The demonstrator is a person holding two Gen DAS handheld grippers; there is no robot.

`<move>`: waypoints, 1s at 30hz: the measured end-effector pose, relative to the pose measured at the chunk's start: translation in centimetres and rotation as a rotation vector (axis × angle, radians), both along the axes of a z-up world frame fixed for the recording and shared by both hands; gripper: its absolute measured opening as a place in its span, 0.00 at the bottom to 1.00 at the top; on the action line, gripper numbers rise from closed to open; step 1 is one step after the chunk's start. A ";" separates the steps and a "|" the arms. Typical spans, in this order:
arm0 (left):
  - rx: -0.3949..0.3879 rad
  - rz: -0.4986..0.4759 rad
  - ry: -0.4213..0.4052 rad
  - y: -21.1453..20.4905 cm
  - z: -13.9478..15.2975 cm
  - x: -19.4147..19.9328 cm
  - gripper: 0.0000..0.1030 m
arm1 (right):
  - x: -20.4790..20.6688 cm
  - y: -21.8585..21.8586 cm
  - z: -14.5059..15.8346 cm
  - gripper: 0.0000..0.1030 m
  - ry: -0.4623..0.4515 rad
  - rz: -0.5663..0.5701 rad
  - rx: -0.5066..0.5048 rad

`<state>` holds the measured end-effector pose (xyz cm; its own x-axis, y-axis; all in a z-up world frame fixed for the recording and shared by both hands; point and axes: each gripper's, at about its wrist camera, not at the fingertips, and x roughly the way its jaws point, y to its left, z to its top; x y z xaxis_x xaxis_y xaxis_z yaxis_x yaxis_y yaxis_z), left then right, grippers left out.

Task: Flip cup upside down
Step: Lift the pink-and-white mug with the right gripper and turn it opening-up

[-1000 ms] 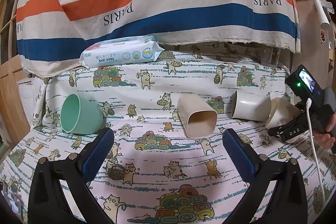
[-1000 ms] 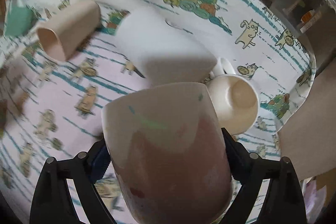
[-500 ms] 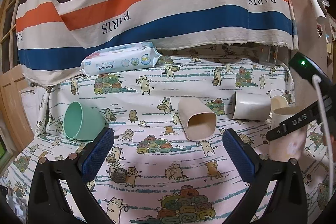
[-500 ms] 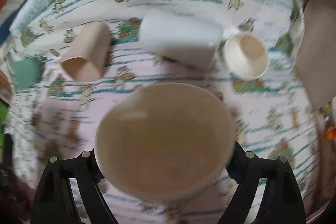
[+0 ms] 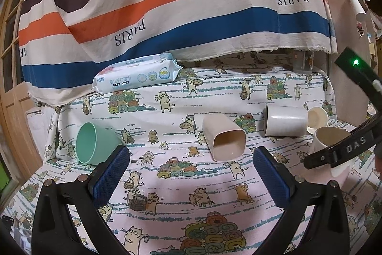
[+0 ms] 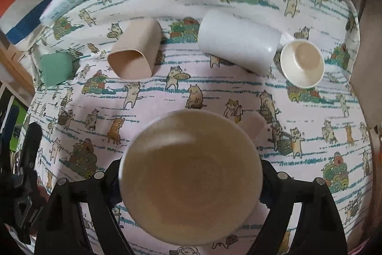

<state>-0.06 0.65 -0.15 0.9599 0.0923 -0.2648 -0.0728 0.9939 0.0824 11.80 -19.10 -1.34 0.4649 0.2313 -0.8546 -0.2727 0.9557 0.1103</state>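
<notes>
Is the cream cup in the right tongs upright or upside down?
Upright: the cream cup, clamped in the right tongs, shows its open mouth facing up, inside empty.

Matt cream cup (image 6: 191,195), smooth inside; beside it, printed cotton-like tablecloth (image 6: 148,116), glossy plastic wipes pack (image 5: 136,78) behind.

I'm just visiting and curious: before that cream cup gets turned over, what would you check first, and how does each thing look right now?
1. Right tool gripping the cream cup: ok.
2. Cup empty: ok, inside looks bare.
3. Cup mouth down yet: not ok, mouth faces up.
4. Bare cloth beside it for landing: ok.
5. Left tool out of the way: ok, open and holding nothing.
6. Cup touching the cloth or lifted: cannot tell.
</notes>
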 end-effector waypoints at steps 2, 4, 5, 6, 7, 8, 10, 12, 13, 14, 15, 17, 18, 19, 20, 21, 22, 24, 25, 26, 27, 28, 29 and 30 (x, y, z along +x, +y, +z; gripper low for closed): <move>-0.001 -0.001 0.000 0.0 0.0 0.0 1.00 | -0.4 0.2 0.5 0.84 -0.013 0.019 0.007; 0.000 0.000 0.001 0.0 0.0 0.0 1.00 | -0.8 0.4 1.2 0.84 -0.040 0.025 0.007; -0.001 0.000 0.000 0.0 0.0 0.0 1.00 | -1.0 0.4 1.5 0.84 -0.049 0.028 0.002; -0.002 0.000 -0.001 0.0 0.0 -0.1 1.00 | -1.2 0.5 1.8 0.84 -0.062 0.034 -0.006; -0.002 0.000 -0.001 0.0 0.0 0.0 1.00 | -1.5 0.6 2.1 0.84 -0.078 0.044 -0.021; 0.000 0.001 -0.001 0.0 0.0 0.0 1.00 | -1.7 0.7 2.2 0.84 -0.085 0.050 -0.039; -0.002 0.004 -0.001 0.0 0.0 0.0 1.00 | -2.3 0.6 1.9 0.87 -0.084 0.072 -0.079; -0.004 0.005 -0.001 0.0 0.1 0.0 1.00 | -2.7 0.5 1.4 0.89 -0.078 0.091 -0.101; -0.004 0.004 -0.001 0.0 0.0 0.0 1.00 | -2.9 0.5 1.0 0.89 -0.074 0.102 -0.117; -0.002 0.004 0.000 0.0 0.0 0.0 1.00 | -3.0 0.5 0.7 0.89 -0.076 0.103 -0.124; 0.000 0.003 0.000 0.0 0.0 0.0 1.00 | -3.1 0.6 0.6 0.83 -0.081 0.105 -0.126; 0.001 0.001 -0.004 0.0 0.1 -0.1 1.00 | -3.4 0.9 0.5 0.83 -0.100 0.100 -0.130; 0.001 0.002 -0.007 0.0 0.1 -0.2 1.00 | -3.5 1.1 0.5 0.83 -0.112 0.097 -0.127; 0.003 0.007 -0.012 0.0 0.1 -0.2 1.00 | -3.5 1.4 0.5 0.82 -0.116 0.100 -0.118; 0.004 0.013 -0.015 0.1 0.1 -0.2 1.00 | -3.4 1.6 0.4 0.82 -0.115 0.104 -0.104; 0.004 0.018 -0.018 0.1 0.2 -0.3 1.00 | -3.1 1.9 0.4 0.82 -0.112 0.103 -0.081; 0.002 0.020 -0.019 0.2 0.2 -0.3 1.00 | -2.9 2.1 0.5 0.82 -0.112 0.096 -0.064; -0.004 0.026 -0.019 0.3 0.2 -0.2 1.00 | -2.4 2.5 0.7 0.82 -0.121 0.081 -0.032; -0.007 0.029 -0.019 0.4 0.2 -0.2 1.00 | -2.2 2.8 0.8 0.82 -0.128 0.073 -0.016; -0.010 0.030 -0.018 0.5 0.2 -0.2 1.00 | -1.9 3.1 0.9 0.82 -0.135 0.071 -0.006; -0.012 0.032 -0.018 0.6 0.2 -0.2 1.00 | -1.8 3.4 0.9 0.82 -0.138 0.073 -0.001; -0.015 0.033 -0.016 0.6 0.2 -0.1 1.00 | -1.7 3.9 0.7 0.82 -0.139 0.077 -0.003; -0.016 0.033 -0.015 0.7 0.2 -0.1 1.00 | -1.7 4.2 0.4 0.82 -0.135 0.084 -0.012; -0.018 0.032 -0.014 0.7 0.2 -0.1 1.00 | -1.9 4.5 0.2 0.83 -0.142 0.092 -0.021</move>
